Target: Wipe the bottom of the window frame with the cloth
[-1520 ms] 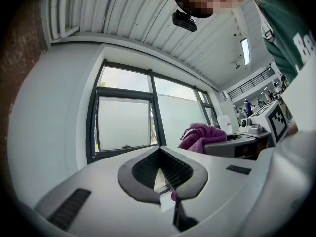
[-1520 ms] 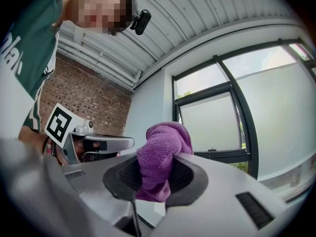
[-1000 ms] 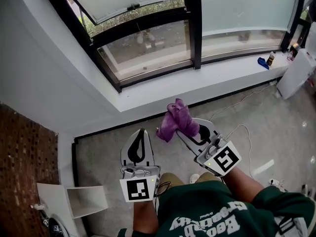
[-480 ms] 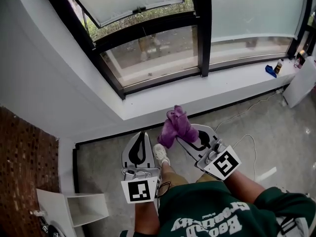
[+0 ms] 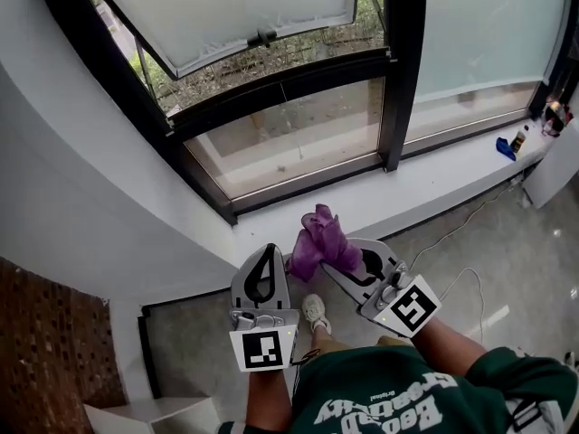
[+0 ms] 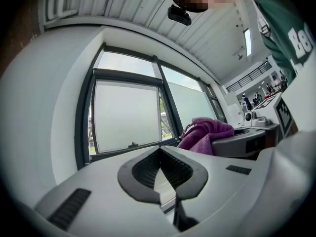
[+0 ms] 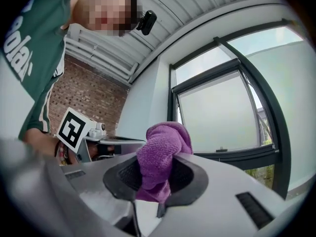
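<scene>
The left gripper (image 5: 264,259) and right gripper (image 5: 336,257) were pale grey, black-padded; behind the jaws, checkered marker cubes (image 5: 252,349) and a green lettered shirt (image 5: 380,405).

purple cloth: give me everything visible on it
The purple cloth looks like fuzzy microfibre, bunched into a crumpled wad. It is clamped between the jaws of the right hand-held gripper, most of it sticking out past the tips. It is held in front of the white sill, short of the black window frame. Nothing else touches it.

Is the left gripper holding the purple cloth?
No, the cloth sits clamped in the right gripper; the left gripper holds nothing.
</scene>
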